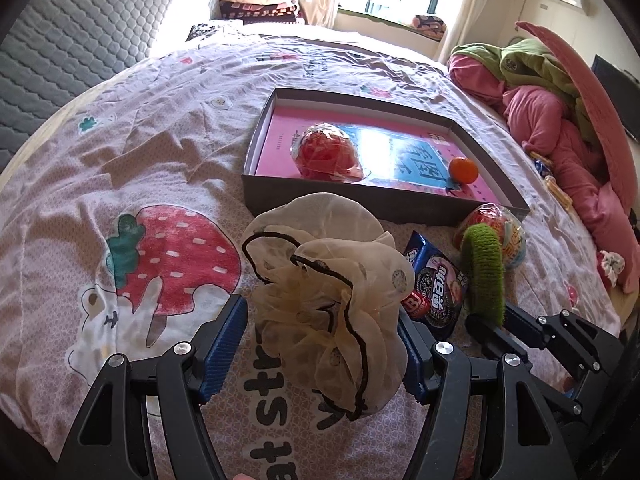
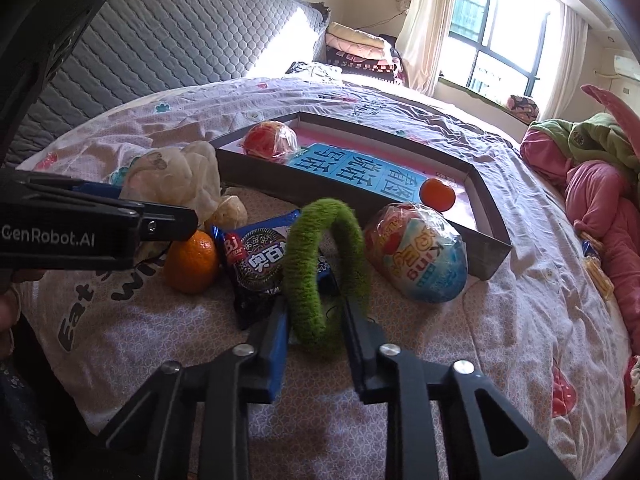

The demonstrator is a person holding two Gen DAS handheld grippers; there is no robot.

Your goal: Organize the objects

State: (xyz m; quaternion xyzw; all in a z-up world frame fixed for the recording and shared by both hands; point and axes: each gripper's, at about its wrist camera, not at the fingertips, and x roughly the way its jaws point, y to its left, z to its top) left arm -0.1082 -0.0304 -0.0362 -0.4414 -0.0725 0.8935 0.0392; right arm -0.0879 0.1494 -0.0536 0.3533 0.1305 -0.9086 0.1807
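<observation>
My left gripper [image 1: 322,338] is shut on a cream sheer scrunchie [image 1: 328,280] and holds it above the bedspread; it also shows in the right wrist view [image 2: 176,176]. My right gripper [image 2: 316,320] is shut on a green fuzzy hair ring [image 2: 326,268], which also shows in the left wrist view [image 1: 482,272]. A shallow dark box [image 1: 352,196] lies ahead, holding a pink book, a wrapped red ball [image 1: 326,152] and a small orange [image 1: 463,170].
On the bedspread near the box lie a blue cookie packet [image 2: 260,260], a large orange [image 2: 192,262], a wrapped egg-shaped toy [image 2: 420,260] and a pale round thing [image 2: 231,212]. Pink and green bedding [image 2: 592,184] is piled at the right. A grey headboard [image 2: 168,48] stands at the left.
</observation>
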